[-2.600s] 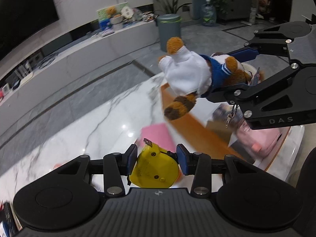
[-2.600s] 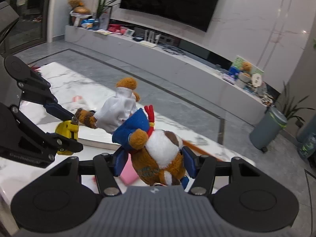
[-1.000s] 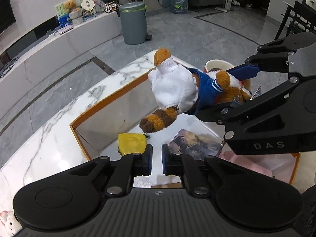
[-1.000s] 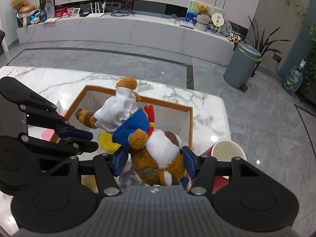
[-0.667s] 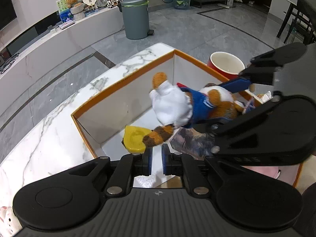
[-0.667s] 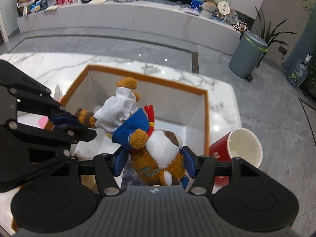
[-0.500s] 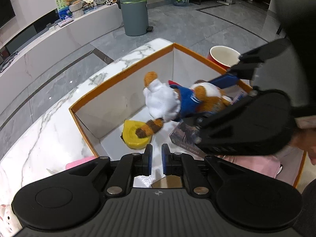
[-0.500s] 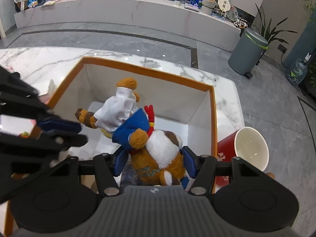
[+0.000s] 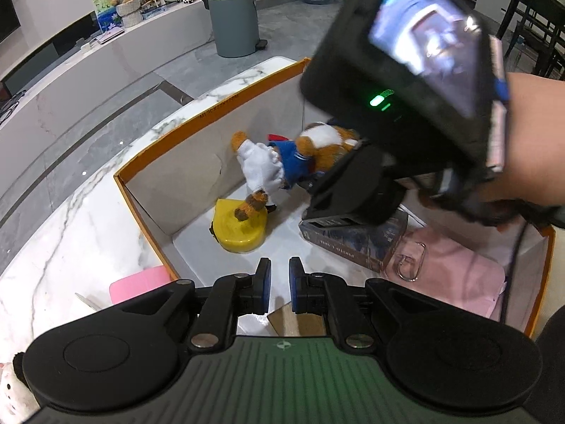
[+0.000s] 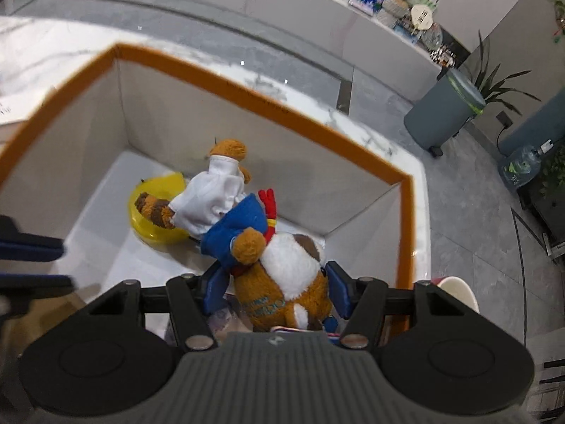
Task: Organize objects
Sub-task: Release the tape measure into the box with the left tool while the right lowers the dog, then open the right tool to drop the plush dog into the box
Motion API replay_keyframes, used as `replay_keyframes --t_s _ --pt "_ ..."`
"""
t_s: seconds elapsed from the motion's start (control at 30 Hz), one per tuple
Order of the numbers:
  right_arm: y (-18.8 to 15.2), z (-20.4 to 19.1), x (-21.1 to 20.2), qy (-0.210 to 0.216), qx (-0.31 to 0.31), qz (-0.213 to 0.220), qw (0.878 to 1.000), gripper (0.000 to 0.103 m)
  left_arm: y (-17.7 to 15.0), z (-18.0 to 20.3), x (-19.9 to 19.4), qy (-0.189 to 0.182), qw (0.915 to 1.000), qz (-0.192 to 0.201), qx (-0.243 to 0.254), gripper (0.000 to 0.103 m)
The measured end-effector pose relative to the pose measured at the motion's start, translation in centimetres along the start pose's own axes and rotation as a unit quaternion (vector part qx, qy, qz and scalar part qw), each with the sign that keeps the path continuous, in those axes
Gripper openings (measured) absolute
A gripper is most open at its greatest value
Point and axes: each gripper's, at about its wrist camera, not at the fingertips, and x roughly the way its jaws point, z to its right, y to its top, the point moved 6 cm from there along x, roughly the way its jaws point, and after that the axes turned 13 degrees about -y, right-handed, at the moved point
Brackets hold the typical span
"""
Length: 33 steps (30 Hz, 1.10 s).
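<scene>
A brown plush toy [image 10: 282,268] in a blue jacket and white cap hangs head down inside the orange-rimmed box [image 10: 265,102]. My right gripper [image 10: 277,282] is shut on its body. One of its paws rests on the yellow tape measure [image 9: 240,226] lying on the box floor near the far left corner. In the left wrist view the plush toy [image 9: 282,162] shows below the right gripper's body and the hand holding it. My left gripper [image 9: 279,282] is shut and empty, just above the box's near edge.
A dark book [image 9: 353,243], a metal clip [image 9: 409,265] and a pink pouch [image 9: 459,275] lie in the box's right part. A red cup [image 10: 455,289] stands outside the box. A pink card [image 9: 137,284] lies on the marble table at the left.
My right gripper has come down into the box with the plush toy, whose paw now touches the tape measure. The left gripper, which dropped the tape measure earlier, has stayed shut and nearly still.
</scene>
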Motion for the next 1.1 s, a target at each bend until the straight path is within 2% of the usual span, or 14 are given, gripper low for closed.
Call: replay_keyframes --t_s 0.13,0.3,0.43,0.6,0.8,0.87,0.97,1.1 --pt "0.4 -0.5 0.6 -0.018 -0.025 0.006 1.000 0.062 -0.2 -0.1 0.2 -0.002 1.0000 0.000 -0.001 0.011" --pt "0.2 -1.5 1.3 -0.018 -0.060 -0.009 0.998 0.061 -0.2 -0.3 0.4 -0.007 1.0000 0.002 -0.004 0.011" --pt "0.1 -1.6 1.6 -0.028 -0.048 -0.022 0.998 0.062 -0.3 -0.2 0.6 -0.007 1.0000 0.001 0.000 0.011" --pt "-1.1 -2.6 1.8 -0.057 -0.096 -0.009 0.994 0.062 -0.3 0.1 1.0 -0.008 1.0000 0.002 -0.002 0.011" --pt "-1.9 -2.7 0.6 -0.053 -0.101 0.003 0.993 0.063 0.2 0.1 1.4 -0.001 1.0000 0.006 -0.001 0.023" --pt "-2.1 -2.6 0.1 -0.055 -0.103 0.006 0.993 0.065 0.2 0.3 1.5 0.001 1.0000 0.004 0.004 0.035" --pt "-2.1 -2.4 -0.8 -0.065 -0.104 0.012 0.992 0.075 0.4 0.5 1.5 0.003 1.0000 0.004 0.004 0.053" --pt "-2.1 -1.9 -1.8 -0.054 -0.107 0.011 0.993 0.081 0.3 0.7 1.1 -0.001 1.0000 0.001 -0.004 0.055"
